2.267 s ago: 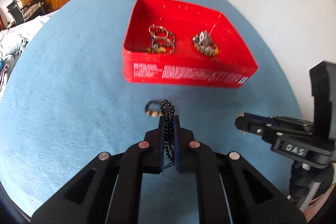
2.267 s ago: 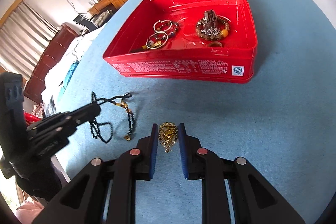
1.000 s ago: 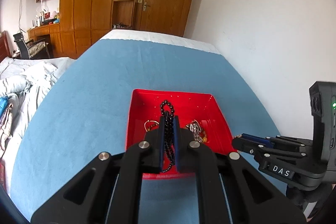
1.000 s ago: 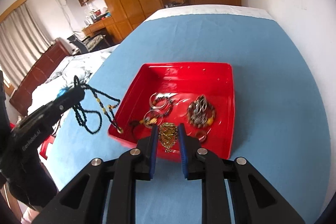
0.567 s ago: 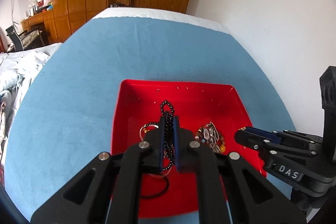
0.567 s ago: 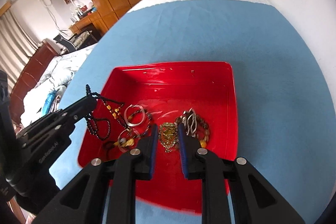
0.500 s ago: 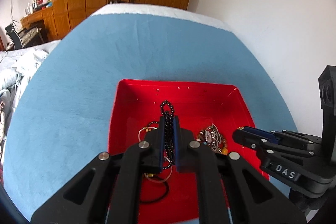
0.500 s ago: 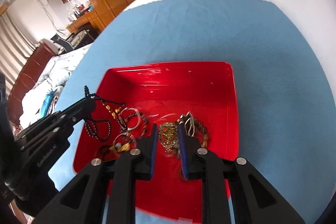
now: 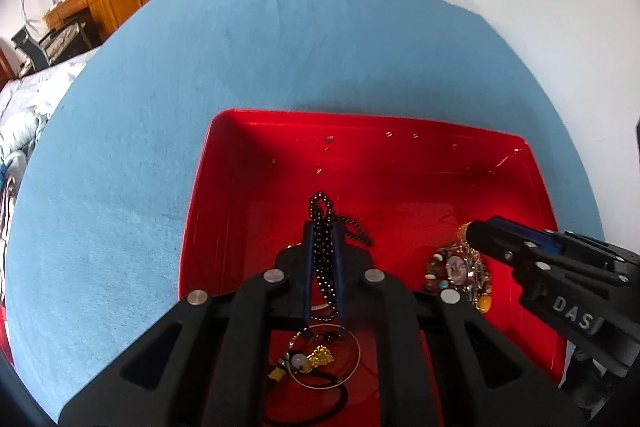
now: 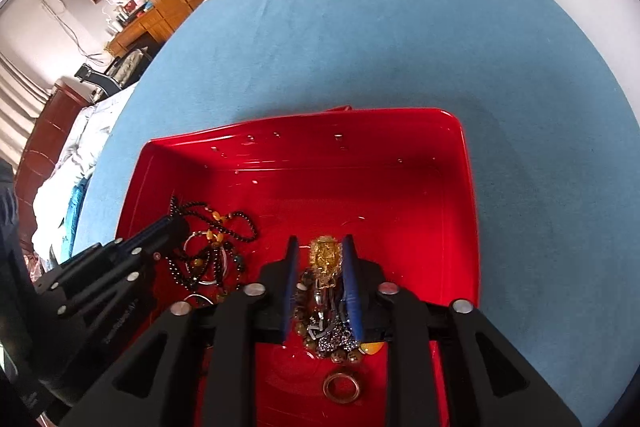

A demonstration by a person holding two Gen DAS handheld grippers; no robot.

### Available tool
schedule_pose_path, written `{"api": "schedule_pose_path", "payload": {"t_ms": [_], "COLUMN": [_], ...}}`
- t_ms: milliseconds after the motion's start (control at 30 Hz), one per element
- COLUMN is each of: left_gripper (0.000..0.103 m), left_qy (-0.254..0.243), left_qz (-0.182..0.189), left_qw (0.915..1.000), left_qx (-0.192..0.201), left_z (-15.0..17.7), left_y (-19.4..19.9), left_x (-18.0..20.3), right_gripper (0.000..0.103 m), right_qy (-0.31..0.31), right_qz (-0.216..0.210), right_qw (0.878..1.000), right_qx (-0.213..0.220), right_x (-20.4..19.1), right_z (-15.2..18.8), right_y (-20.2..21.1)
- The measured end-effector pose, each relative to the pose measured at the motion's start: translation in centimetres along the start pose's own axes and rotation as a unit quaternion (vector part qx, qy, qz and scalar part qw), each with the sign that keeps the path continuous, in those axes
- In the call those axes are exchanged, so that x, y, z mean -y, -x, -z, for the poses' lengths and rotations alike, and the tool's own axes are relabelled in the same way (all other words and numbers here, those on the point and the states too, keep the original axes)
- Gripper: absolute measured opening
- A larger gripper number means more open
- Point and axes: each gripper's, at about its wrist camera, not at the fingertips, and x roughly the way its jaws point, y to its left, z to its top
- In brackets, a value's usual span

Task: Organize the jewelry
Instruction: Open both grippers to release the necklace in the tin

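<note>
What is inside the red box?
The red box holds a black bead necklace, thin rings, a gold pendant, a brown bead bracelet and a small ring. The grippers cover part of the piles.

jewelry in tray, tray on cloth

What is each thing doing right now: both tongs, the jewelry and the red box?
left tongs: shut on black bead necklace, over the red tray
right tongs: around gold pendant, grip unclear
red tray: open, holding jewelry
ring: lying flat in the tray
</note>
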Motion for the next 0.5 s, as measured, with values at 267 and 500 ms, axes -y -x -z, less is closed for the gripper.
{"api": "schedule_pose_path", "payload": {"t_ms": [267, 500], "left_gripper": [0.043, 0.053], "left_qy": [0.003, 0.008], "left_qz": [-0.005, -0.004], "left_qw": [0.9999, 0.9987], "left_qx": [0.012, 0.050], "left_z": [0.4, 1.6], "left_y": [1.8, 5.4], "left_x": [-0.7, -1.3], "right_gripper": [0.025, 0.030], "right_qy": [0.008, 0.013], "right_qz": [-0.004, -0.003], "right_qw": [1.000, 0.998], "right_qx": [0.029, 0.056], "right_x": [-0.1, 0.0], "right_z": [1.1, 2.8], "right_y": [2.3, 5.1]}}
